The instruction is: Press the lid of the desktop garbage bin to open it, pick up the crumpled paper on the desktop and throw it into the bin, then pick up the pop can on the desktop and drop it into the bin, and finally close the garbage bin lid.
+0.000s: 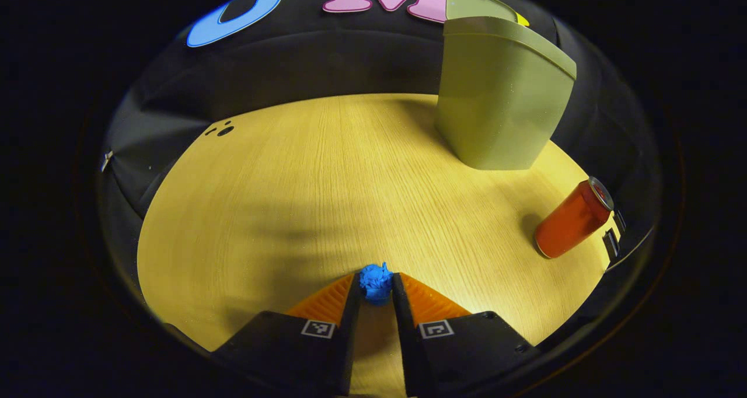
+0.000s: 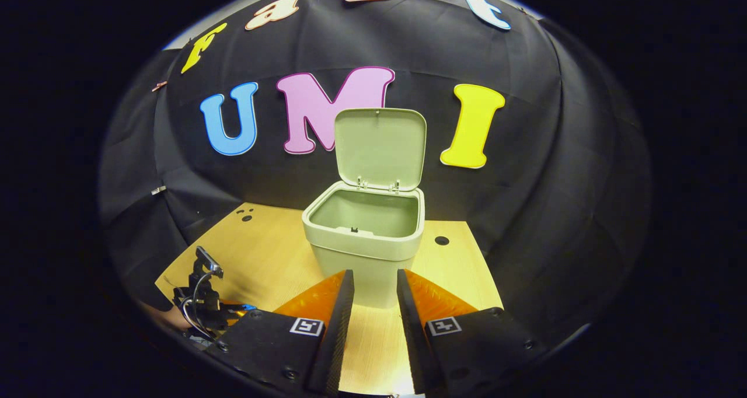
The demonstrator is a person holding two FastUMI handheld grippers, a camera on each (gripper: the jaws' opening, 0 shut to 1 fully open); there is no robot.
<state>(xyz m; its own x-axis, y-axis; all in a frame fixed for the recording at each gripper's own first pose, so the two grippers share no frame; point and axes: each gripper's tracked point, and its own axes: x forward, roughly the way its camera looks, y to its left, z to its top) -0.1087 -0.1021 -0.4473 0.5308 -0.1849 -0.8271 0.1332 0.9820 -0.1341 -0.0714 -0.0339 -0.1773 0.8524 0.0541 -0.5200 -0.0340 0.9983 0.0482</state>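
Note:
A small blue crumpled paper (image 1: 376,283) sits on the wooden desktop (image 1: 303,199), pinched between the tips of my left gripper (image 1: 375,280), which is shut on it. The green bin (image 1: 502,94) stands far right of it, and a red pop can (image 1: 575,217) rests on the table nearer on the right. In the right gripper view the bin (image 2: 365,246) is straight ahead with its lid (image 2: 379,147) swung up and its inside bare. My right gripper (image 2: 375,276) hovers in front of the bin, open and holding nothing. The left gripper (image 2: 204,304) shows low on the left.
Black cloth walls the booth behind and beside the desktop (image 2: 274,252). Small dark holes (image 1: 224,131) mark the table's far left corner, and another hole (image 2: 442,240) lies right of the bin. The table's right edge runs just past the can.

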